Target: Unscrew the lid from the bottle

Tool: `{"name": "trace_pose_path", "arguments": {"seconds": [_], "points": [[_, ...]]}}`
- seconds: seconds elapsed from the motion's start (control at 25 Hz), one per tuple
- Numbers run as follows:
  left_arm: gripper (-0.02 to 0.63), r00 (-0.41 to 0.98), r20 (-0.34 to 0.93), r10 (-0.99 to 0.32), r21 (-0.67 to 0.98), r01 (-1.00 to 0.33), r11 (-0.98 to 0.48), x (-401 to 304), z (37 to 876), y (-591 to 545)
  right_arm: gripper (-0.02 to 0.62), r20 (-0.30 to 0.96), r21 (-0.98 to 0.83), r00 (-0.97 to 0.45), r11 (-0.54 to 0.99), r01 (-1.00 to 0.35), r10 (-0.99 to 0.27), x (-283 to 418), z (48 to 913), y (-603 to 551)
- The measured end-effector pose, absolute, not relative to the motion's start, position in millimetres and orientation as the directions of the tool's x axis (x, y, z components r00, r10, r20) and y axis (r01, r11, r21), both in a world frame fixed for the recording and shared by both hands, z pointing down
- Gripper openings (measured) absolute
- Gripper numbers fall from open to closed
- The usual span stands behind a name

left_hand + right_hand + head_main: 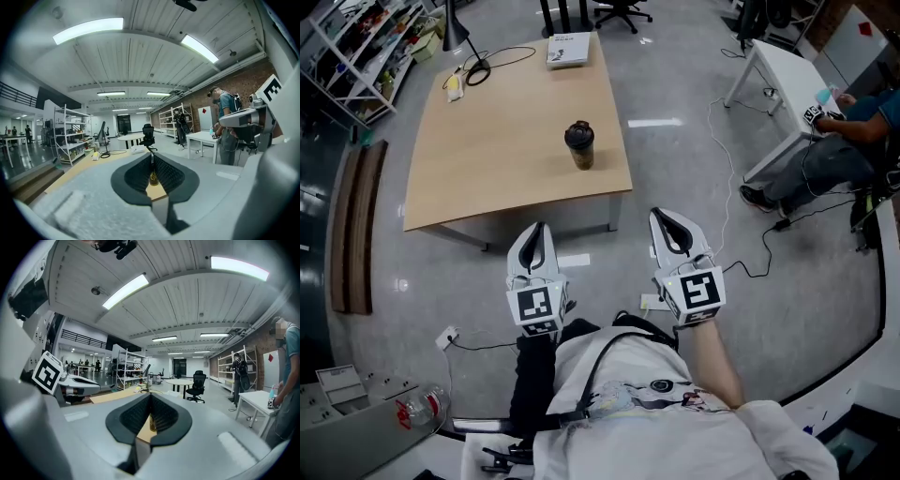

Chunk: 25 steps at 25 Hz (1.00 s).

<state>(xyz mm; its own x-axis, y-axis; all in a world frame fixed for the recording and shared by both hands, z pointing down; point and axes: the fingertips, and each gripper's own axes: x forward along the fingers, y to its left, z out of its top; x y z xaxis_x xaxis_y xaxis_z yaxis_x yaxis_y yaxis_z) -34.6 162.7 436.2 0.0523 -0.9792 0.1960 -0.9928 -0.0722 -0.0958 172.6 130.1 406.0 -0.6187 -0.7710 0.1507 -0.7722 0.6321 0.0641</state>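
While the bottle (579,146) stands upright on the tabletop (487,164) well ahead of you, your left hand-held gripper (541,227) sits nearer than your right hand-held gripper (657,215) — both closed, holding nothing.

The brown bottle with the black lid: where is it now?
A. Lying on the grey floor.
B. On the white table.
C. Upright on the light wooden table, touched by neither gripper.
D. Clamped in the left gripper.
C: the brown bottle with the black lid stands upright on the light wooden table, and the left gripper and right gripper, both shut and empty, are short of the table's near edge.
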Motion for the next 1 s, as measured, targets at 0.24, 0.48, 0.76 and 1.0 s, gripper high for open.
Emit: {"name": "trace_pose_path", "arguments": {"seconds": [0.24,0.48,0.76,1.0], "points": [[0.255,0.155,0.225,-0.962,-0.099,-0.979,-0.180,-13,454,132,0.100,0.115,0.002,-0.666,0.670,-0.742,-0.737,171,404,99],[0.508,0.273,0.333,-0.903,-0.029,-0.954,-0.299,-16,524,74,0.279,0.089,0.004,-0.704,0.707,-0.707,-0.704,144,402,47],[0.594,0.338,0.447,-0.828,0.024,-0.930,-0.366,-38,636,-35,0.468,0.166,-0.017,-0.720,0.728,-0.686,-0.674,111,415,-32],[0.591,0.432,0.472,-0.768,-0.013,-0.868,-0.496,-16,705,-110,0.511,0.244,-0.037,-0.721,0.737,-0.675,-0.649,76,422,-101]]}}
